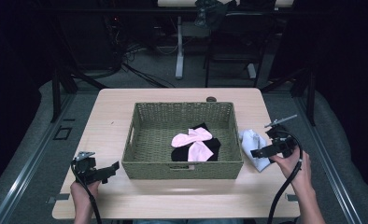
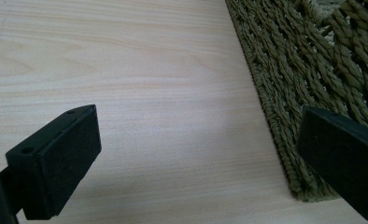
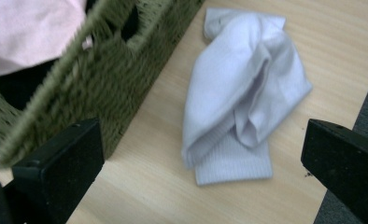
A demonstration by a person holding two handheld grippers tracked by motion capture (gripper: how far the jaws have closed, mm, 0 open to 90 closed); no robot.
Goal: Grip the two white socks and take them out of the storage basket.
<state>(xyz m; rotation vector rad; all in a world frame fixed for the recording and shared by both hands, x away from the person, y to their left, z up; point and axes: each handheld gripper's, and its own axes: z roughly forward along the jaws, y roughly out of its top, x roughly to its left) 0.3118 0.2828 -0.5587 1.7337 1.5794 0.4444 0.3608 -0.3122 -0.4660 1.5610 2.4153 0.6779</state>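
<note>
The right gripper (image 1: 261,152) stood with its jaws spread wide and nothing between them, aimed at the white socks (image 3: 240,100) that lay bundled on the bench (image 1: 173,200) just beside the right wall of the woven basket (image 1: 182,170). The left gripper (image 1: 108,170) rested near the basket's front left corner, jaws likewise wide apart and empty over bare wood.

The white socks looked soft, light and limp, folded loosely with a ribbed cuff at the near end. They would likely sag and trail when lifted, so a pinch across the thick middle fold, where several layers overlap, seemed the surest hold; the cuff alone might let the bundle unroll. Nothing about them appeared fragile or slippery.

Inside the basket a pink pair (image 1: 194,142) lay across a black pair (image 1: 209,147), leaving open floor toward the left and back for another bundle.

Room was tighter on the right: the socks sat between the basket wall and the bench's right edge, so a jaw coming down might catch the weave. The wall would need clearing on the way in.
</note>
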